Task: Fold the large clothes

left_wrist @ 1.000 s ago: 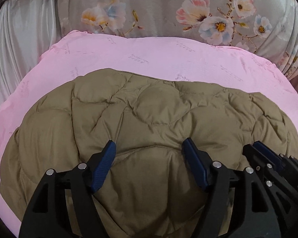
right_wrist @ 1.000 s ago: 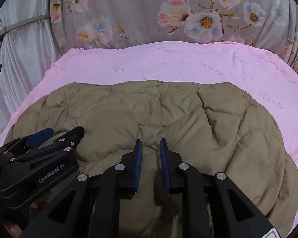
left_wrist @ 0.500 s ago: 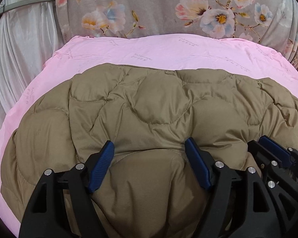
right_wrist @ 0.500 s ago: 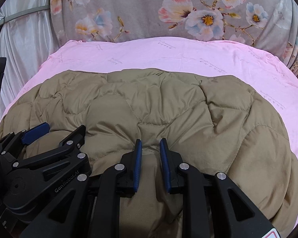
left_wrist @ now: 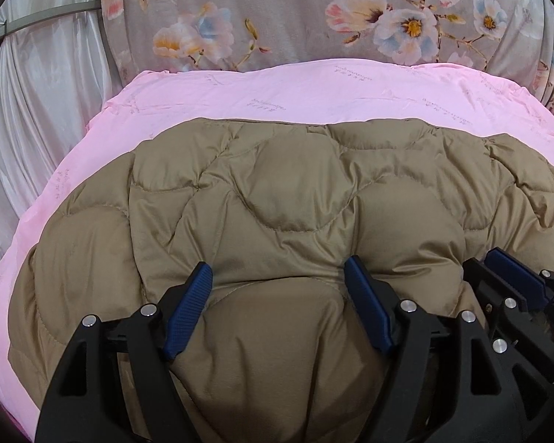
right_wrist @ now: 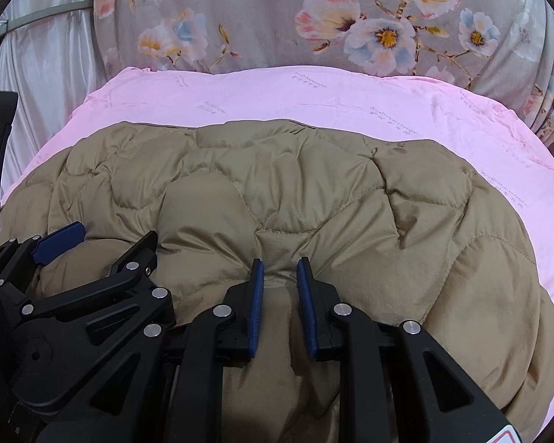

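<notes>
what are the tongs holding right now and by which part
The right tongs are shut on a pinched fold at the near edge of the brown quilted coat. The left tongs are open, straddling the coat's puffed near edge without clamping it.

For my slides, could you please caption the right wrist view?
Right tongs pinch a fold of the tan quilted down coat spread over a pink sheet.

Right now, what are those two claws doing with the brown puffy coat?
Left gripper open, straddling coat. Right gripper pinching a coat fold. Nothing blocking on the pink sheet.
</notes>
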### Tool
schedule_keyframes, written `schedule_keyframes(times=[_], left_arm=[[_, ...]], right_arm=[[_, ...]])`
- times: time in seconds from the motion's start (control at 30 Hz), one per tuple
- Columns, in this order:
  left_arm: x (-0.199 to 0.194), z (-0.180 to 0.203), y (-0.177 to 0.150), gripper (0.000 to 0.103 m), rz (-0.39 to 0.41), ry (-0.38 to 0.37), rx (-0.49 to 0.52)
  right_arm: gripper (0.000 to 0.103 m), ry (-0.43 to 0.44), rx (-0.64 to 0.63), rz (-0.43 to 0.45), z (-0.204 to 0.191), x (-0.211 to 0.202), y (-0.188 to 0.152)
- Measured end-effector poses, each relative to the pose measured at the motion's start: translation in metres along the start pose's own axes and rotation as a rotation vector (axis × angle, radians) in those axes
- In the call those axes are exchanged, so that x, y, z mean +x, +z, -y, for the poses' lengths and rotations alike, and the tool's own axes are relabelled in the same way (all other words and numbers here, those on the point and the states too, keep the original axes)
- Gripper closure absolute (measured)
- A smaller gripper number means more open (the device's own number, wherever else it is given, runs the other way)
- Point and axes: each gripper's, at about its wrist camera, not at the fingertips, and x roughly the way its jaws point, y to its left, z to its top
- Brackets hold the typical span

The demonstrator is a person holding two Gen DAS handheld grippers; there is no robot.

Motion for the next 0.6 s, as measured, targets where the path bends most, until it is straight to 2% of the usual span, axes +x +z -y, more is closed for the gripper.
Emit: schedule_keyframes(times=[0.23, 0.33, 0.47, 0.53, 0.6], left_arm=[[0.002, 0.000, 0.001, 0.031, 0.001, 0.007, 0.001], [-0.003, -0.012, 0.001, 0.030, 0.005, -0.060, -0.052], [-0.037, -0.059, -0.005, 0.029, -0.029, -0.202, -0.215], [-0.060, -0.090, -0.011, 0.021, -0.022, -0.218, -0.282], [-0.077, -0.121, -0.019, 0.017, -0.011, -0.201, -0.336]], right_arm=[[0.082, 0.009, 0.011, -0.003, -0.001, 0.001, 0.000], [0.082, 0.035, 0.027, -0.005, 0.003, 0.001, 0.001], [0.082, 0.084, 0.074, -0.027, 0.013, -0.007, 0.009], [0.082, 0.119, 0.104, -0.016, 0.013, -0.017, 0.019], [0.082, 0.148, 0.106, -0.012, 0.008, -0.022, 0.031]])
